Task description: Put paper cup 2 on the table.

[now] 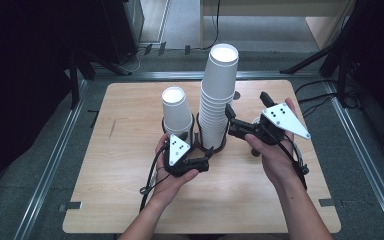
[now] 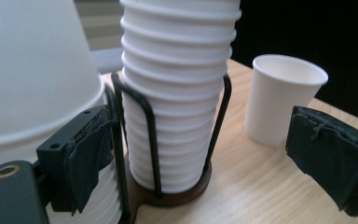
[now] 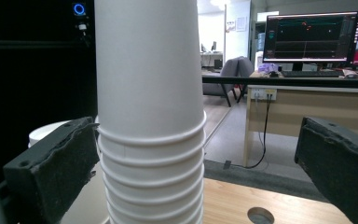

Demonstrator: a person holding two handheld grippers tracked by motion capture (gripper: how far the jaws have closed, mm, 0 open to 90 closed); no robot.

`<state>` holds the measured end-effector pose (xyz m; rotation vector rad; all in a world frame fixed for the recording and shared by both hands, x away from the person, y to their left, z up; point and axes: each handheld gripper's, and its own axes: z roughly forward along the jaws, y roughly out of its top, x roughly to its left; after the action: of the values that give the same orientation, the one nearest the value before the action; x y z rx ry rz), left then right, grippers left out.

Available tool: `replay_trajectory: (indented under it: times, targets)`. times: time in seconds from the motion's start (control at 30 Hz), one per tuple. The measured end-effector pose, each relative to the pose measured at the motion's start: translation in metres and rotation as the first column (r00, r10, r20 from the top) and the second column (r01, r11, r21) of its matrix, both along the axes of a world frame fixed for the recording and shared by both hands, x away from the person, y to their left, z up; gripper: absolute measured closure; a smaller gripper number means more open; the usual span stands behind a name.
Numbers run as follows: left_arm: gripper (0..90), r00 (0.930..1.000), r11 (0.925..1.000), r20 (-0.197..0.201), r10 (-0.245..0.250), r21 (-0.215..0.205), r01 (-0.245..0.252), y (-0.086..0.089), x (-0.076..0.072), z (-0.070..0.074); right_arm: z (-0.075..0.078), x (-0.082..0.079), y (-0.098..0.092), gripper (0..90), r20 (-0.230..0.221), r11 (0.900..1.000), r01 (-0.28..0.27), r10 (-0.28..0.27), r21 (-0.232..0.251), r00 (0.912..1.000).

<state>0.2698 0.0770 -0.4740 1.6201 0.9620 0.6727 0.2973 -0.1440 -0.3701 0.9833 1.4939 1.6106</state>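
Observation:
A tall stack of white paper cups [image 1: 217, 95] stands in a black wire holder [image 2: 151, 135] on a round base at the table's middle. Beside it on the left is a shorter stack of cups [image 1: 176, 111] in a second wire ring. My left gripper [image 1: 205, 161] is low in front of the holders and open; in the left gripper view [image 2: 209, 163] the tall stack [image 2: 177, 93] stands beyond its spread jaws. My right gripper [image 1: 231, 122] is open beside the tall stack's right side; in the right gripper view [image 3: 196, 177] the stack [image 3: 149, 116] rises between the jaws, untouched.
A single white cup [image 2: 282, 98] stands on the wooden table [image 1: 125, 150] to the right of the holder in the left gripper view. The table has a round cable hole [image 3: 260, 215]. Beyond it are a desk with monitors [image 3: 312, 37] and dark stand legs [image 1: 315, 60].

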Motion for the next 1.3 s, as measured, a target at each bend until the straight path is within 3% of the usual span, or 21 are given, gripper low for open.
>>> replay_trajectory:
  times: [0.17, 0.6, 0.93, 1.3]
  targets:
    - [7.7, 0.999, 0.9998, 0.041, 0.019, -0.012, -0.019, -0.009, 0.008, 0.009, 0.006, 0.005, 0.007, 0.0, 0.005, 1.0, -0.012, 0.012, 0.001, 0.9999]
    - [7.8, 0.994, 0.9976, 0.088, 0.066, -0.028, -0.063, -0.023, 0.031, 0.022, 0.015, 0.022, 0.021, 0.0, -0.008, 0.999, -0.051, 0.051, -0.001, 0.9987]
    - [7.8, 0.9886, 0.9967, 0.129, 0.078, 0.014, -0.08, -0.037, 0.039, 0.025, 0.026, 0.036, 0.032, 0.0, -0.018, 0.997, -0.07, 0.07, -0.019, 0.9974]
    - [7.8, 0.9795, 0.9926, 0.163, 0.118, 0.009, -0.121, -0.045, 0.048, 0.028, 0.027, 0.047, 0.041, 0.2, -0.034, 0.996, -0.086, 0.085, -0.037, 0.9958]
